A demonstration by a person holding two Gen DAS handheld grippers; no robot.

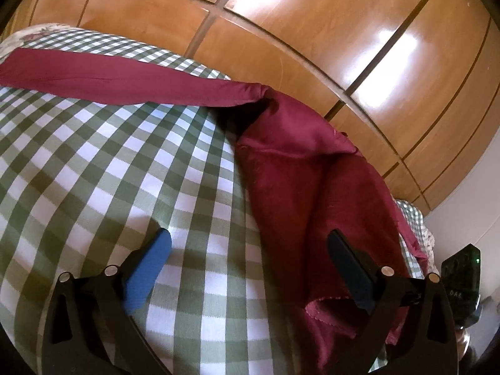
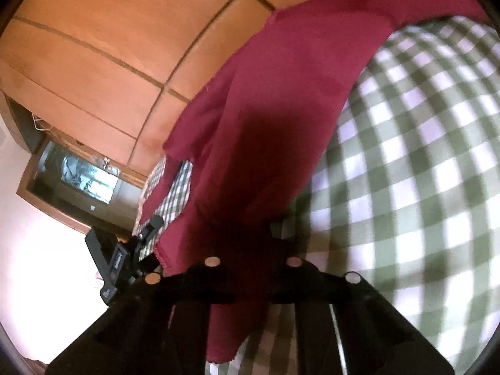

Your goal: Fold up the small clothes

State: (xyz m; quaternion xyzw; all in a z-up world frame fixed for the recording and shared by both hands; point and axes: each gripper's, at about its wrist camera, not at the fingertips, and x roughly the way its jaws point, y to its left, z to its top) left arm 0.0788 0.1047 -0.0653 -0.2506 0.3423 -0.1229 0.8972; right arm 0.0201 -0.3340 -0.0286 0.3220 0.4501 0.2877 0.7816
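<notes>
A maroon garment (image 1: 297, 172) lies on the green-and-white checked bedspread (image 1: 125, 172). One long part of it (image 1: 93, 75) stretches away to the far left, and the rest bunches along the bed's right edge. My left gripper (image 1: 250, 236) is open above the bed; its blue left pad (image 1: 150, 268) is over the checks and its right finger (image 1: 350, 268) is over the garment's near corner. In the right wrist view the maroon garment (image 2: 265, 93) drapes over my right gripper (image 2: 250, 234) and hides the fingertips. The jaws are shut on the cloth, and a fold hangs below them.
Glossy wooden wardrobe doors (image 1: 312, 31) stand close behind the bed. The right gripper's body (image 1: 462, 268) shows at the bed's right edge, by a white wall. The right wrist view shows the left gripper (image 2: 125, 259), the wardrobe doors (image 2: 93, 47) and a framed glass panel (image 2: 84, 175).
</notes>
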